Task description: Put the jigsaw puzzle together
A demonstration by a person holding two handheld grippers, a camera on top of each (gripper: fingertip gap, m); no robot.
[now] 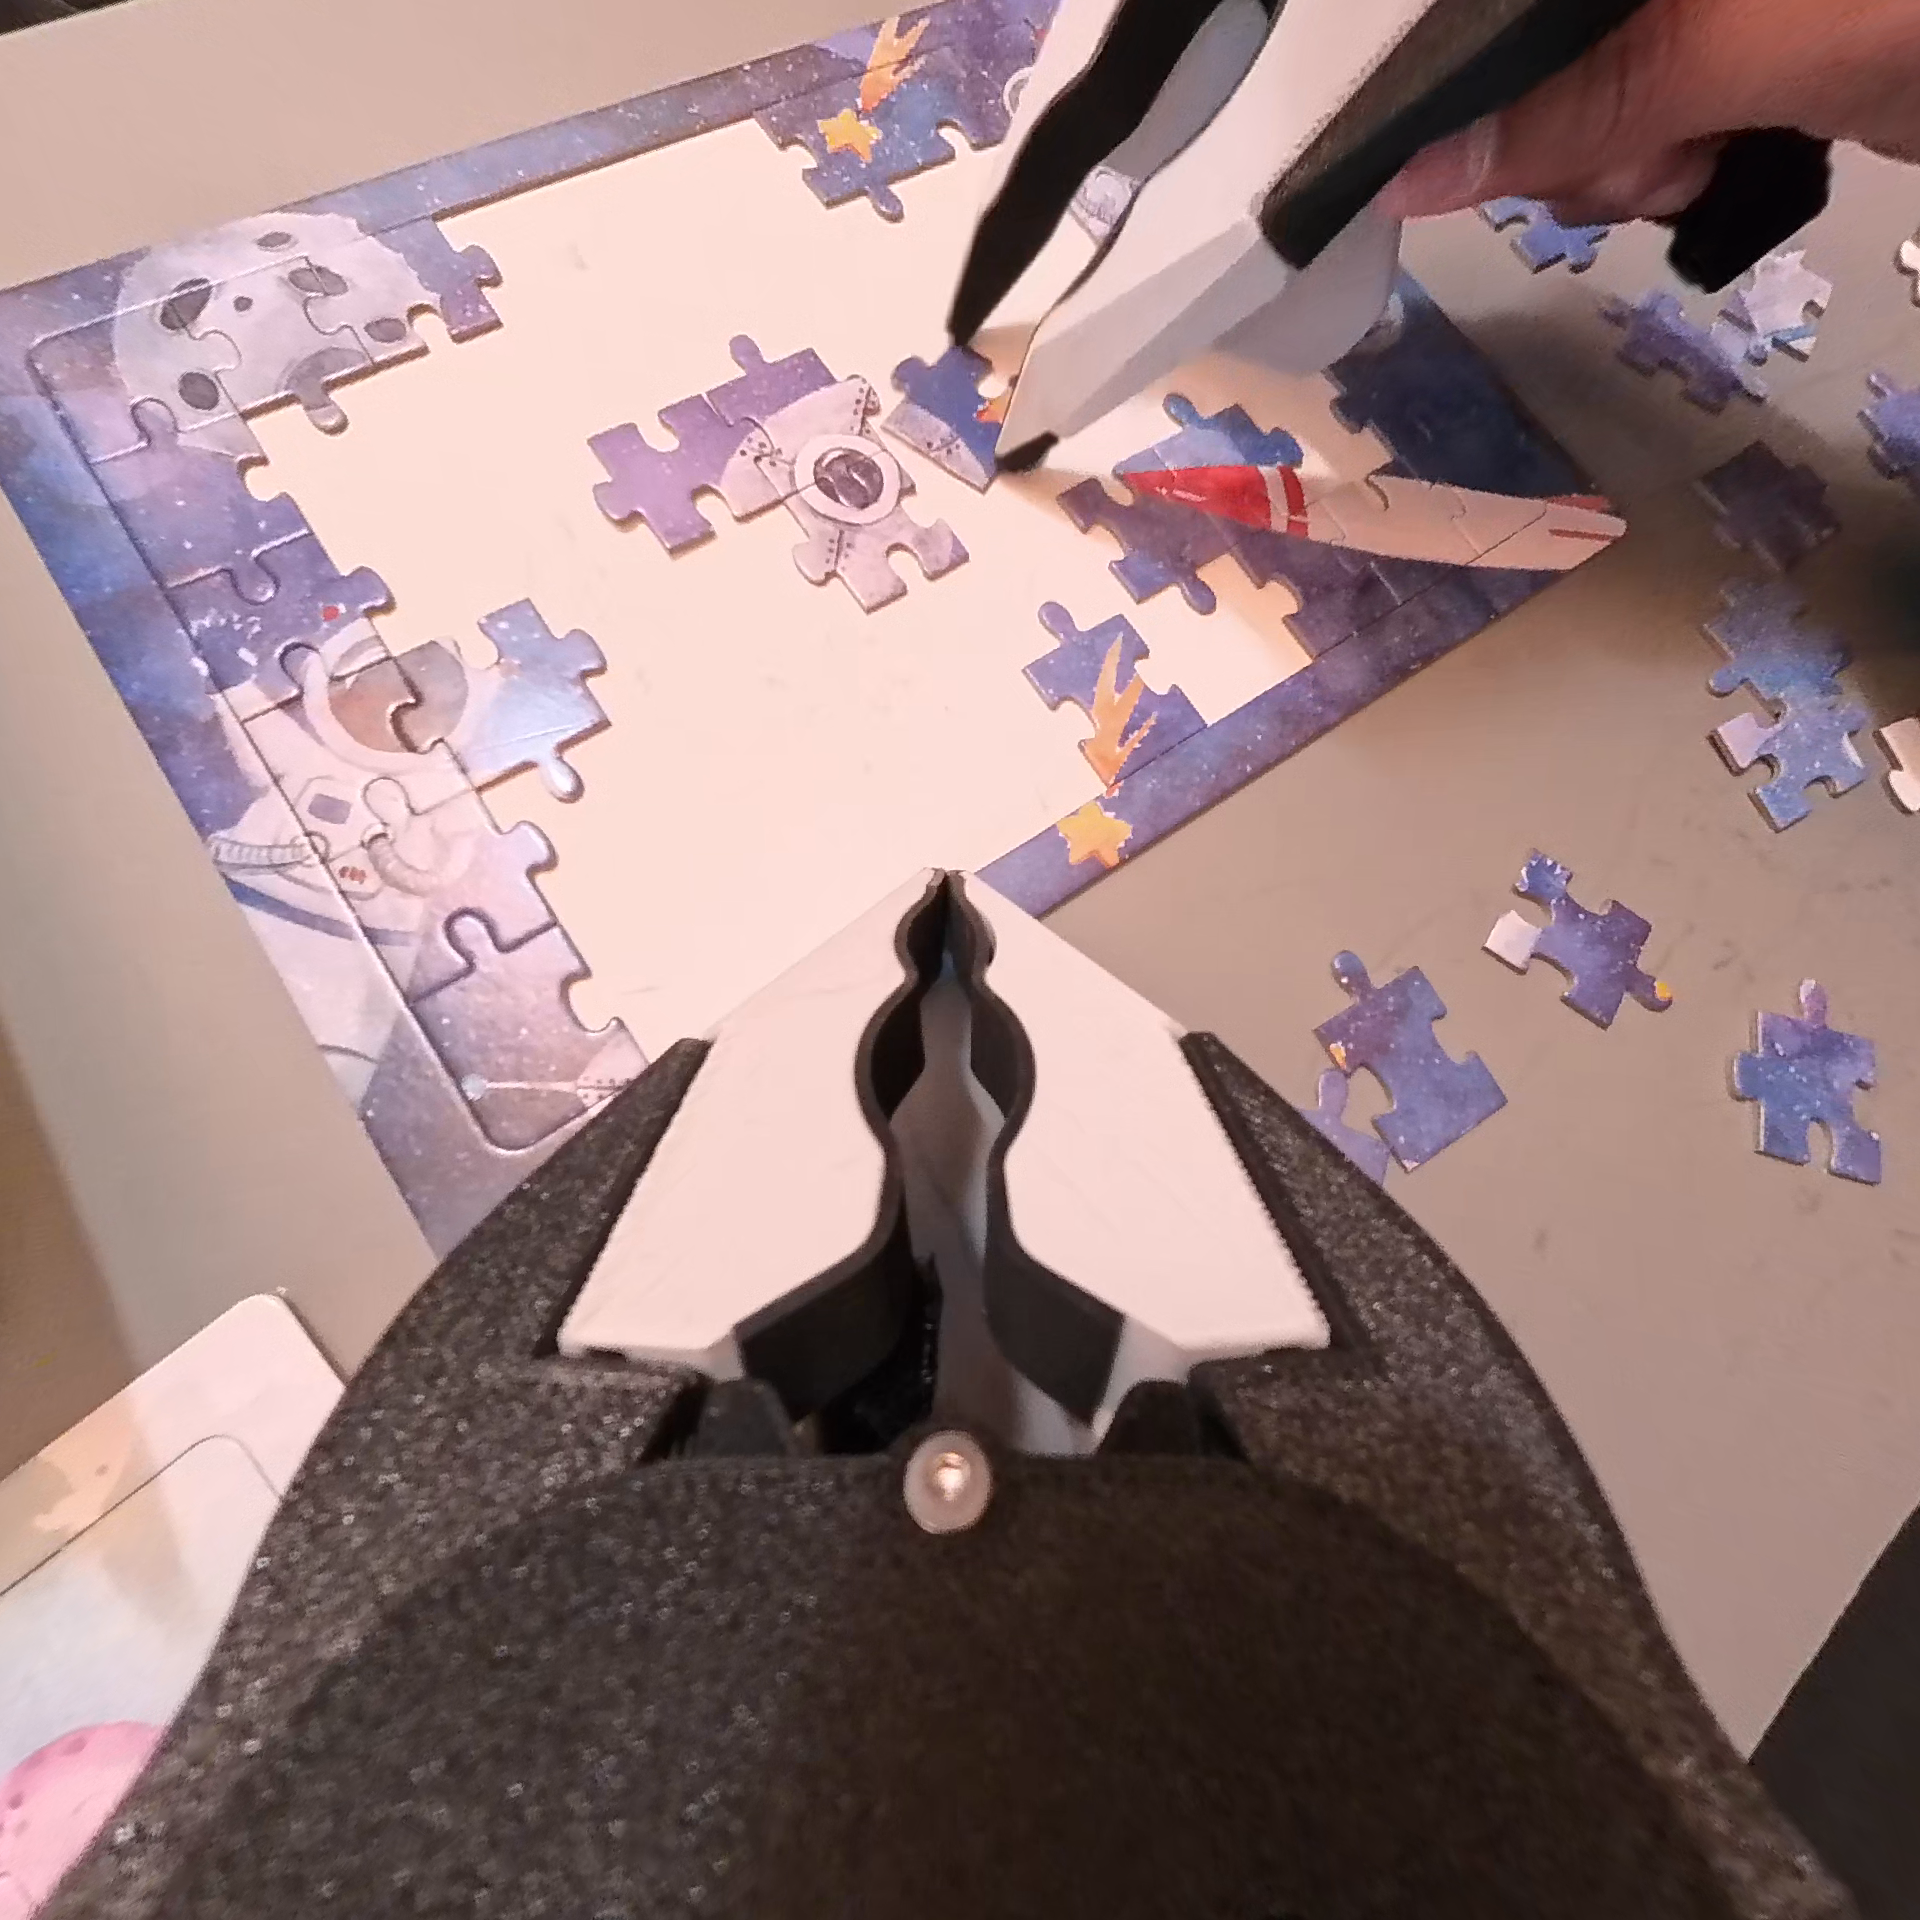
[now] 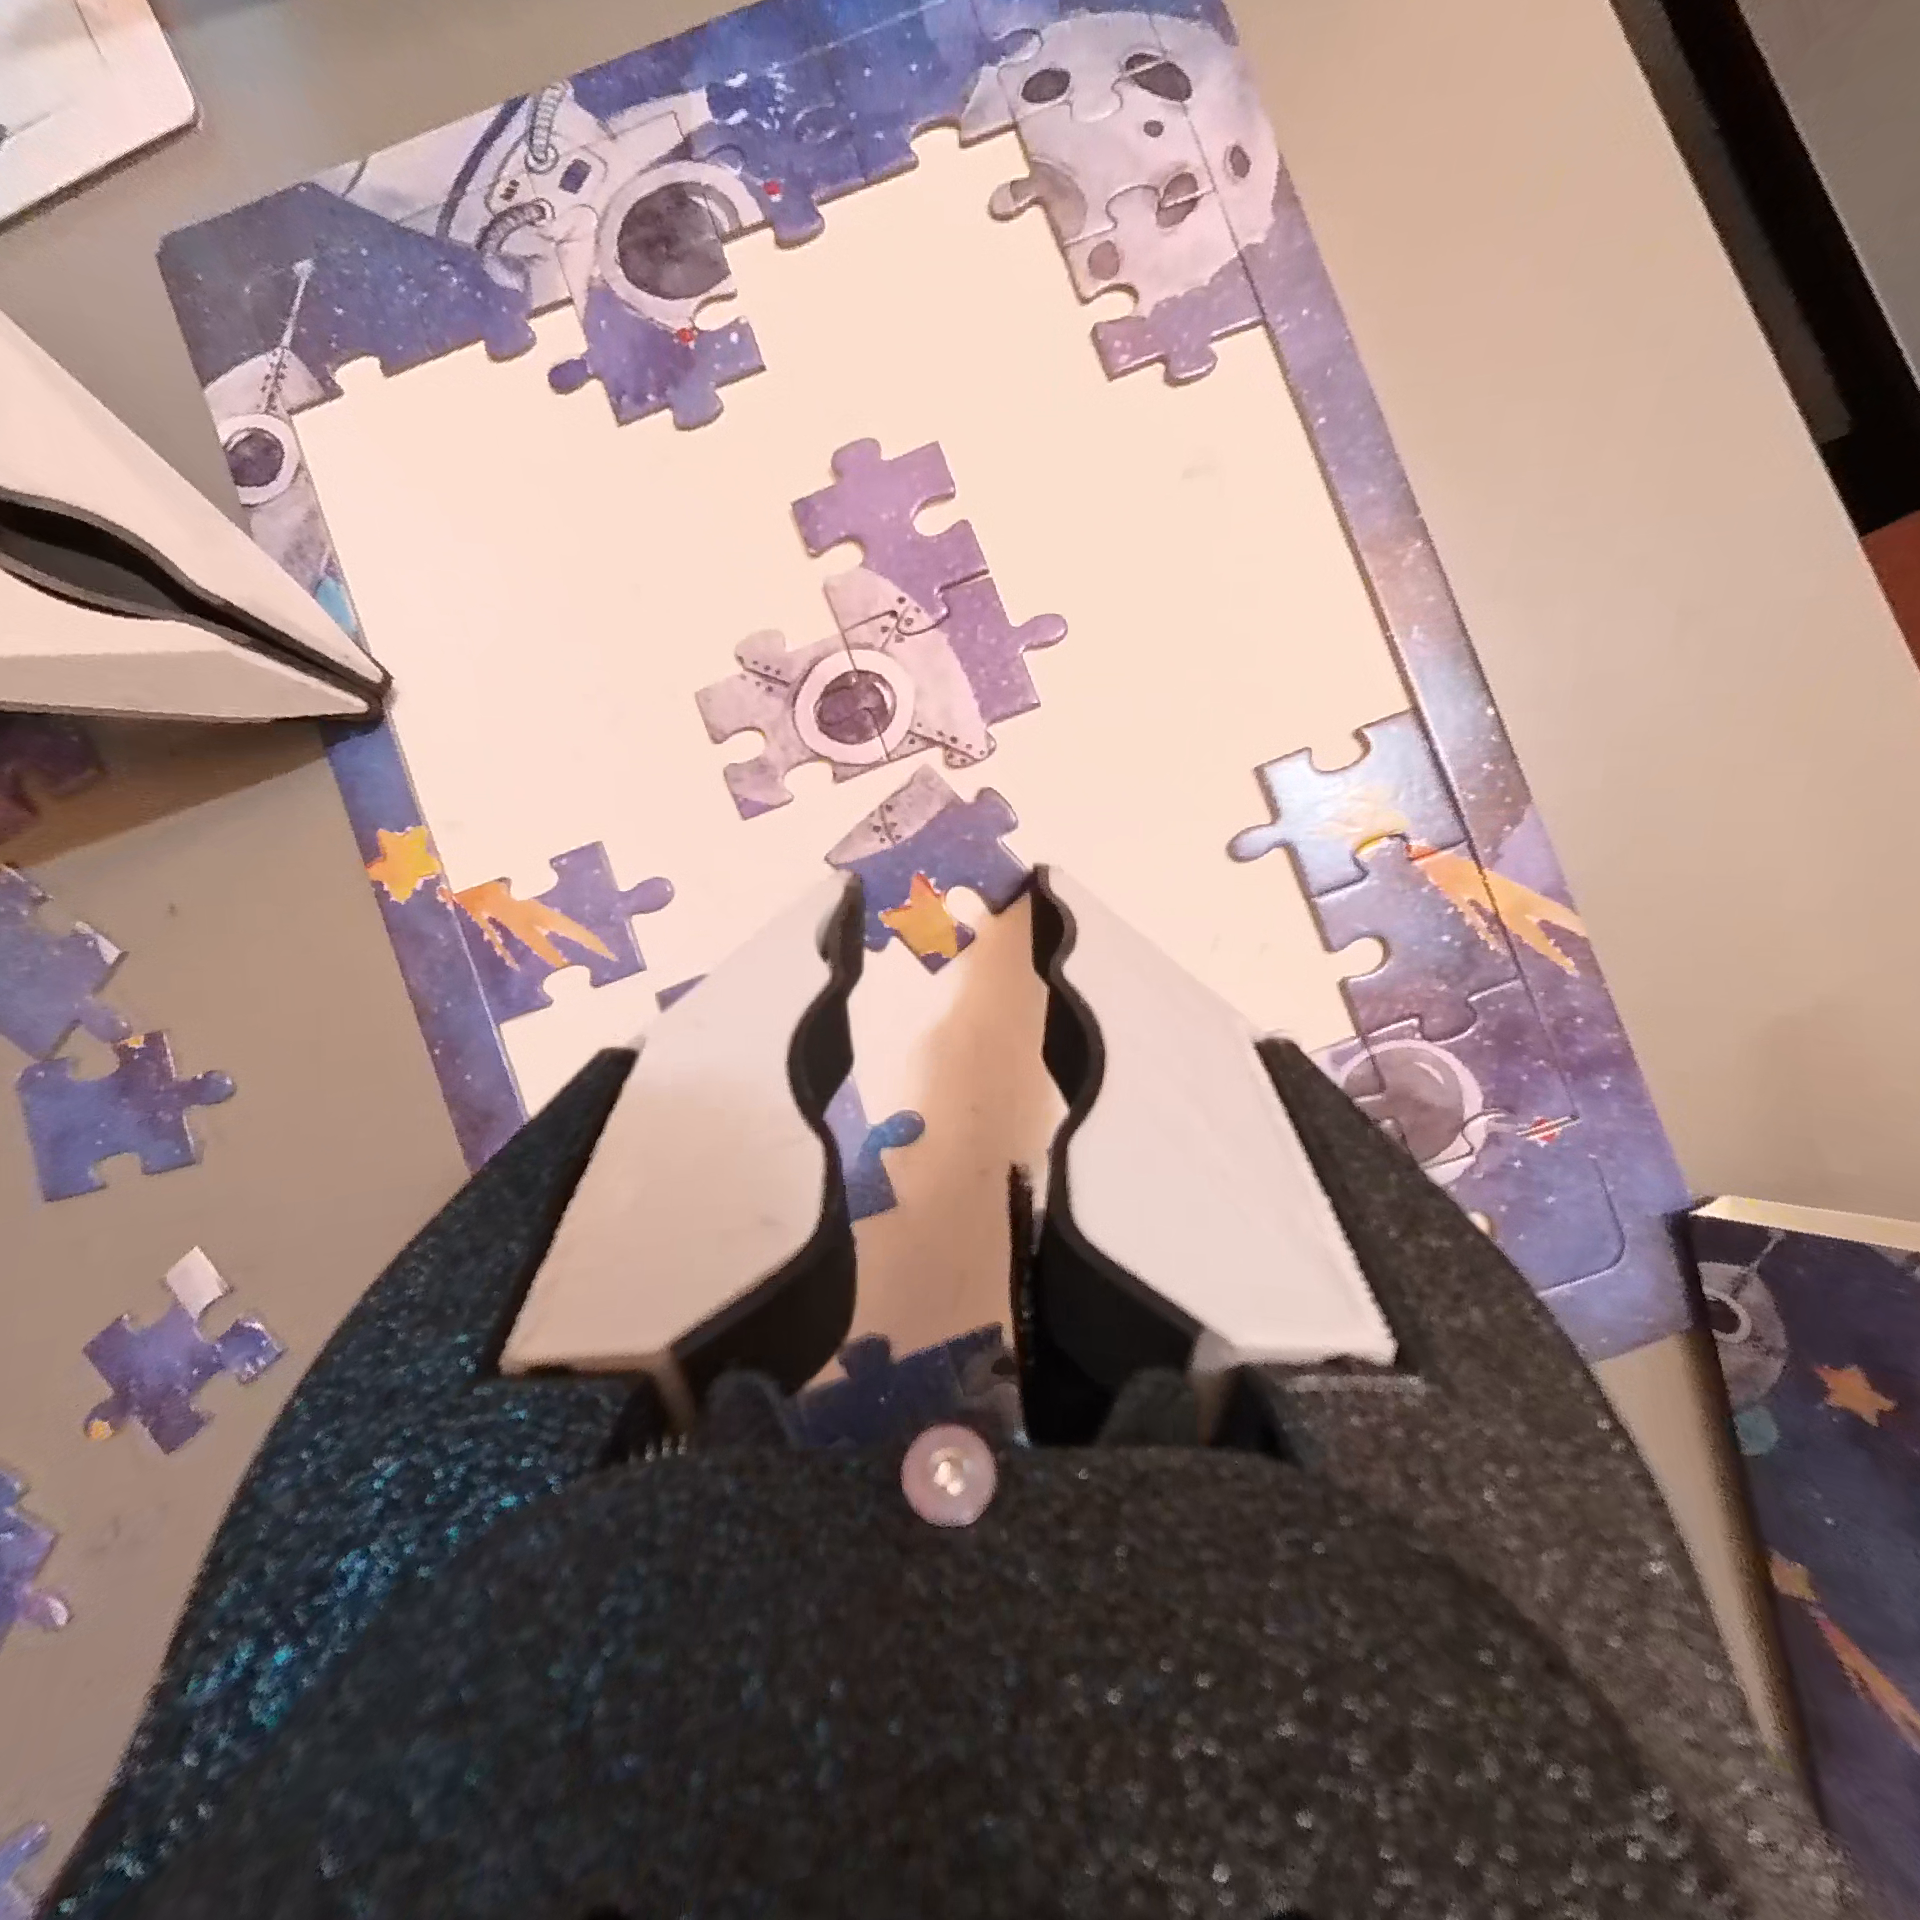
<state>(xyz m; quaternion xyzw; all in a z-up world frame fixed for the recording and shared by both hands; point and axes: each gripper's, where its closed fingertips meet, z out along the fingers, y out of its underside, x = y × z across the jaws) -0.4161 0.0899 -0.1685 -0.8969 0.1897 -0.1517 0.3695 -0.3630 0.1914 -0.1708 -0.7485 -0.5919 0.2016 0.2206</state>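
The jigsaw tray [image 1: 727,675] lies on the table with its blue space border and several edge pieces in place. A joined cluster with a grey porthole [image 1: 800,478] sits mid-tray. My right gripper [image 1: 992,393] is low over the tray, its jaws closed on the sides of a blue piece with a yellow star [image 2: 914,847], which lies flat just beside the cluster [image 2: 873,665]. My left gripper [image 1: 948,883] is shut and empty, hovering over the tray's near edge. It also shows at the left of the right wrist view [image 2: 369,696].
Several loose blue pieces [image 1: 1787,707] lie on the table beside the tray and also show in the right wrist view [image 2: 114,1101]. A picture box [image 2: 1818,1455] stands near the tray's corner. A white card [image 1: 156,1455] lies nearby. A hand [image 1: 1662,114] holds the right gripper. The gap from one gripper's tips to the other's is roughly 12 cm.
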